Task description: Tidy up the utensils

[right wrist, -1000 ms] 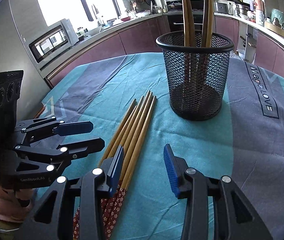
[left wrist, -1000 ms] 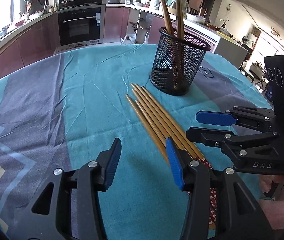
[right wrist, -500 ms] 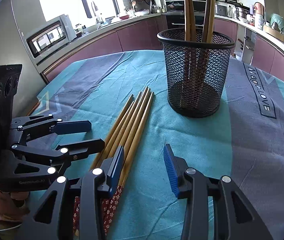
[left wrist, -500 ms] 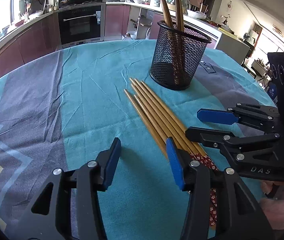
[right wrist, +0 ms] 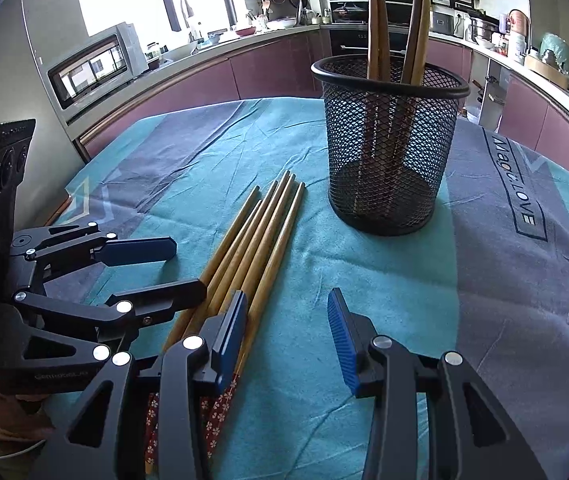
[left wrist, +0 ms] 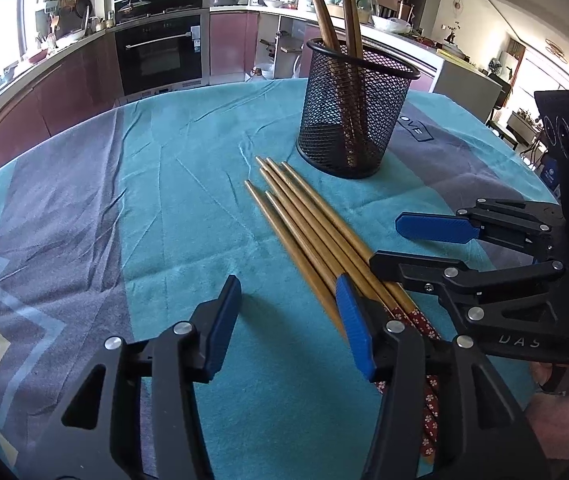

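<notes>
Several wooden chopsticks (left wrist: 304, 224) with red patterned ends lie side by side on the teal tablecloth, tips toward a black mesh holder (left wrist: 354, 110). The holder stands upright with several chopsticks in it. In the right wrist view the loose chopsticks (right wrist: 262, 236) and holder (right wrist: 388, 144) show too. My left gripper (left wrist: 288, 312) is open and empty, its right finger over the chopsticks' handle ends. My right gripper (right wrist: 284, 320) is open and empty, its left finger over the same ends. Each gripper shows in the other's view, the right (left wrist: 412, 244) and the left (right wrist: 164, 268).
The tablecloth (left wrist: 156, 200) has grey bands and printed lettering (right wrist: 520, 184). Kitchen counters, an oven (left wrist: 160, 52) and a microwave (right wrist: 96, 60) stand beyond the table. The table's edge curves behind the holder.
Both grippers have drawn slightly closer to the chopsticks and holder. Both stay open and empty. The chopsticks have not moved.
</notes>
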